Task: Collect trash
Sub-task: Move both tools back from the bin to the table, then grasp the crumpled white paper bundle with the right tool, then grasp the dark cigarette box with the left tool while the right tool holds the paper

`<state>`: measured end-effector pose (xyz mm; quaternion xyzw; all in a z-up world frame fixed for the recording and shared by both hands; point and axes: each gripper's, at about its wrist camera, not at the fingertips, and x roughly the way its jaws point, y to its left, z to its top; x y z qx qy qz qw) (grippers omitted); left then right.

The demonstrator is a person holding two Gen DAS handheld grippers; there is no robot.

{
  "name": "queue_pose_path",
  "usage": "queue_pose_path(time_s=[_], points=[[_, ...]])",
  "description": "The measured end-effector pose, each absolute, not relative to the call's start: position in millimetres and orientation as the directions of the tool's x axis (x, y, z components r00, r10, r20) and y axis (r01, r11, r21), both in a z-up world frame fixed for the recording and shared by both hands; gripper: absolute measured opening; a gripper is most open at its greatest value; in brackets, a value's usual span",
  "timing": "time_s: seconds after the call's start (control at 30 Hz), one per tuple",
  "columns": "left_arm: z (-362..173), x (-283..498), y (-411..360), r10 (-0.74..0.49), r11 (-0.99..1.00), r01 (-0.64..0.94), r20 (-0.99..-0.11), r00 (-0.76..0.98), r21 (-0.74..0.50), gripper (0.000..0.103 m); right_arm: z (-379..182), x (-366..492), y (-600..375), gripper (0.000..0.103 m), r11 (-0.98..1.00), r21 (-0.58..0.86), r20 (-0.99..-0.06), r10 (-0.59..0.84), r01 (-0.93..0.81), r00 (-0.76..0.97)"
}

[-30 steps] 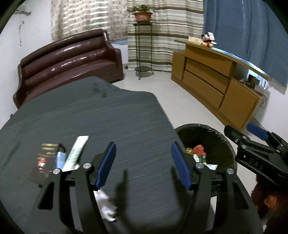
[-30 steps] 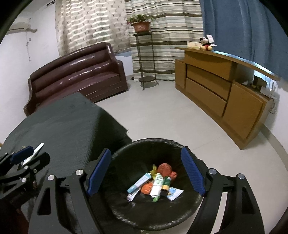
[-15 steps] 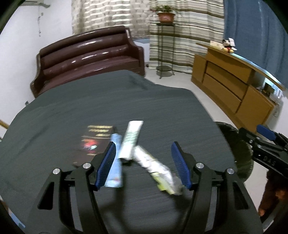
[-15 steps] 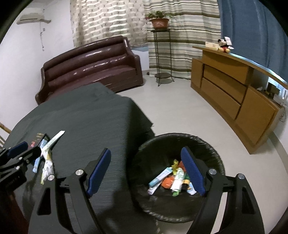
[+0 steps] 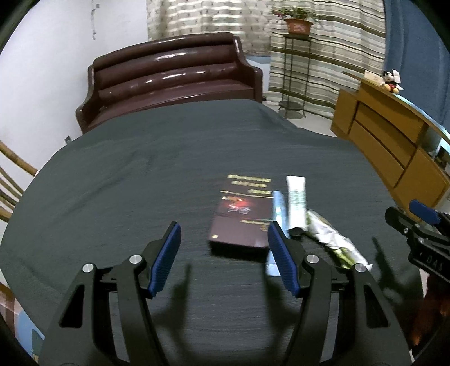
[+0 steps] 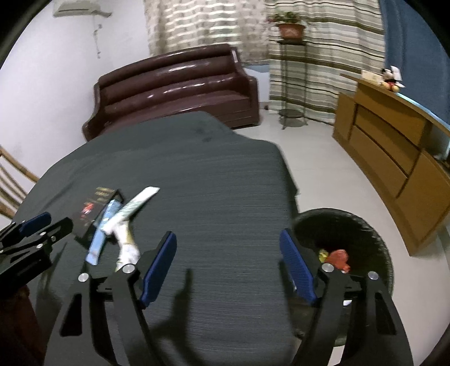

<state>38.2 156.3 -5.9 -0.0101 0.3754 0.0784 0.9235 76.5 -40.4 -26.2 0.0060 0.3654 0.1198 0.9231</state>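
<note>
Beside table: black bin holds wrappers | left hand-held gripper agape, empty | right hand-held gripper narrowing, empty

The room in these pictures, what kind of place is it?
Probably a home living room: a dark brown glossy sofa, a potted plant on a metal stand, and a long wooden sideboard.

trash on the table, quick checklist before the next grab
1. Left gripper empty, jaws apart: ok.
2. Right gripper empty; its jaws have just been closing a little, nothing between them: ok.
3. Wrappers within view: white tube wrapper, blue wrapper, crumpled wrapper: ok.
4. Wrappers separated for a single pick: not ok, they overlap.
5. Dark booklet free of the wrappers: not ok, blue wrapper lies on its edge.
6. Bin has room: ok.
</note>
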Motion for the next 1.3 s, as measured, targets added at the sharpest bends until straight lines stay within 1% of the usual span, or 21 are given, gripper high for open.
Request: queue_pose_path(time_s=[0.27,0.4,0.5,0.67,0.73,0.8,0.83,0.87,1.17,1.3], points=[[-11,32,174,0.150,0.984,-0.177,-0.704,0.694,0.035,0.062,-29,70,2,0.067,0.944,0.079,-0.693,0.283,-0.320,0.663],[-11,31,181,0.153,0.982,-0.185,-0.705,0.693,0.031,0.062,-32,69,16,0.063,0.934,0.069,-0.711,0.292,-0.350,0.640],[-12,31,184,0.155,0.981,-0.190,-0.705,0.692,0.029,0.062,-35,70,26,0.062,0.930,0.058,-0.721,0.290,-0.362,0.630],[-14,30,187,0.142,0.983,-0.183,-0.707,0.693,0.018,0.062,-40,71,36,0.050,0.924,0.038,-0.746,0.280,-0.381,0.604],[-15,29,189,0.135,0.984,-0.177,-0.707,0.694,0.014,0.062,-42,73,38,0.039,0.919,0.040,-0.759,0.283,-0.391,0.587],[-14,29,188,0.127,0.985,-0.169,-0.708,0.695,0.010,0.062,-44,74,38,0.032,0.916,0.042,-0.765,0.286,-0.399,0.577],[-14,29,188,0.124,0.986,-0.166,-0.707,0.696,0.010,0.062,-44,74,38,0.026,0.915,0.042,-0.764,0.288,-0.401,0.577],[-14,30,188,0.121,0.987,-0.162,-0.706,0.697,0.010,0.063,-44,72,39,0.023,0.914,0.046,-0.763,0.293,-0.404,0.576],[-8,35,175,0.092,0.992,-0.128,-0.701,0.707,0.002,0.063,-43,71,26,0.022,0.933,0.072,-0.746,0.286,-0.354,0.602],[-8,41,167,0.087,0.993,-0.116,-0.700,0.709,0.006,0.067,-42,77,15,0.022,0.943,0.080,-0.737,0.273,-0.322,0.618]])
